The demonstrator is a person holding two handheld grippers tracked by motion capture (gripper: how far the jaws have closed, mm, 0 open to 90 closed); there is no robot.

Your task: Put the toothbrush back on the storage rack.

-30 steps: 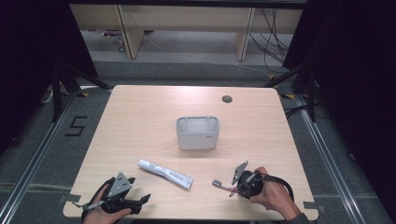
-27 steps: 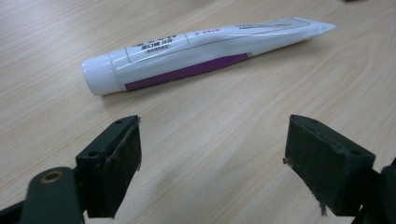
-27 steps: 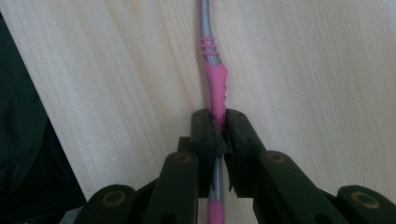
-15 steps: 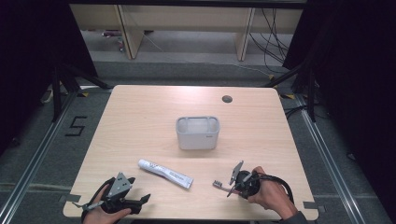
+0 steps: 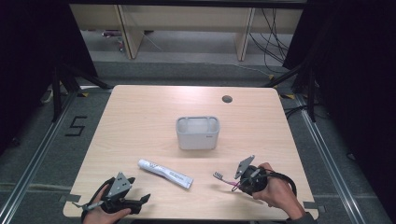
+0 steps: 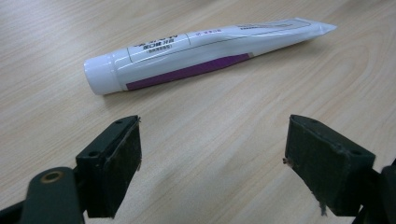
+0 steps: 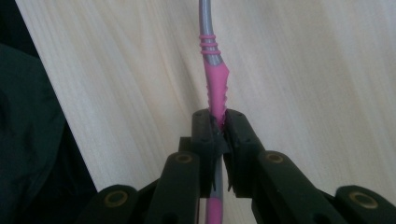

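My right gripper point(image 7: 218, 122) has just clamped its fingers on the toothbrush point(image 7: 214, 79), near the grey cup point(image 5: 197, 132); lifting comes next. Left gripper point(image 6: 212, 163) fingers spread, empty.

**Bright table, dark surround**

In the high view the table point(image 5: 140, 112) is evenly lit from above, while both sides and the near corners of the picture are lost in black. Only short, soft shadows are cast beside the bin point(image 5: 197, 132) and the tube point(image 5: 165, 173); no glare is seen on the wood. Detail is soft and slightly grainy. In the left gripper view the tube is sharp, a faint sheen is carried on its cap, and the near pads point(image 6: 114, 168) are a little blurred. In the right gripper view the wood is washed out pale, the toothbrush point(image 7: 215, 88) is softened toward the top edge, and the left edge is dark.
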